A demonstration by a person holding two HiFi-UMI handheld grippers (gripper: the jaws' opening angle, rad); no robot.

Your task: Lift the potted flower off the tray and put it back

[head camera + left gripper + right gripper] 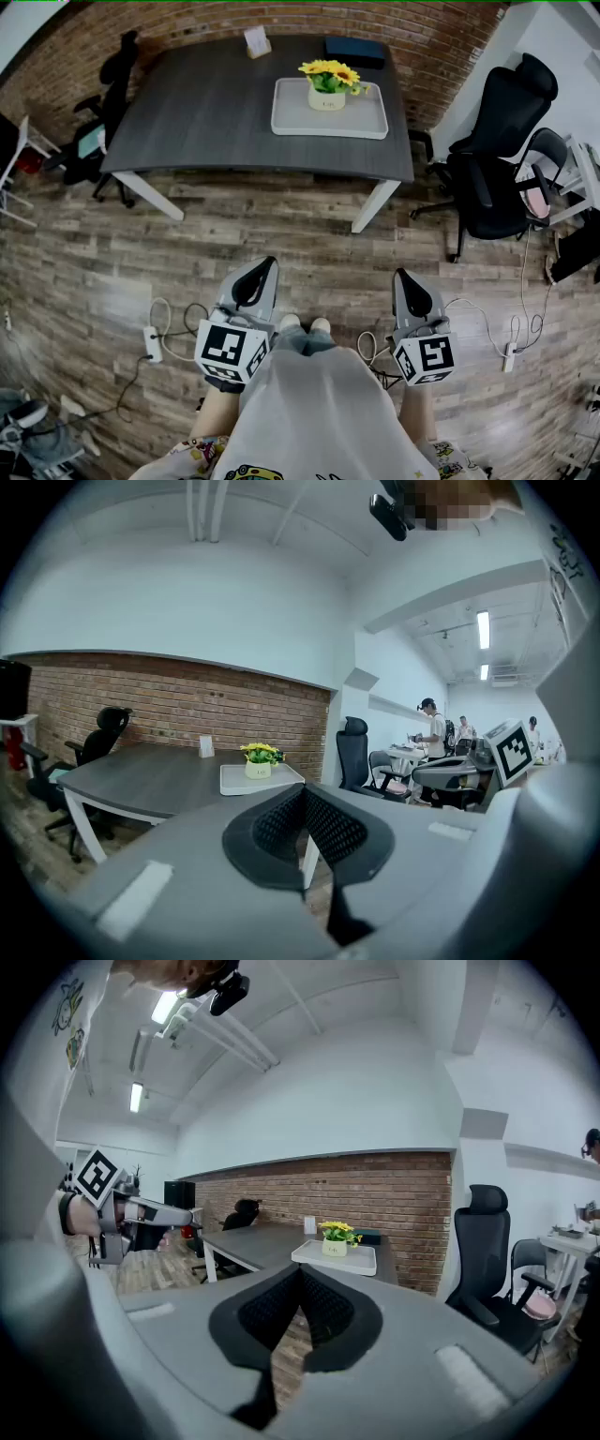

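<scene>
A small pot of yellow flowers (328, 84) stands on a white tray (291, 120) on the dark grey table (206, 103). The same flower pot (258, 759) and tray (234, 780) appear far off in the left gripper view, and the flower pot (336, 1237) on its tray (356, 1258) in the right gripper view. My left gripper (264, 273) and right gripper (401, 279) hang close to my body, well short of the table. Both are shut with nothing between the jaws.
Black office chairs stand at the left (108, 112) and right (497, 150) of the table. A dark box (354, 51) and a small card stand (257, 41) sit at the table's far edge. Cables and power strips (153, 343) lie on the wooden floor. People (436, 733) work at desks in the distance.
</scene>
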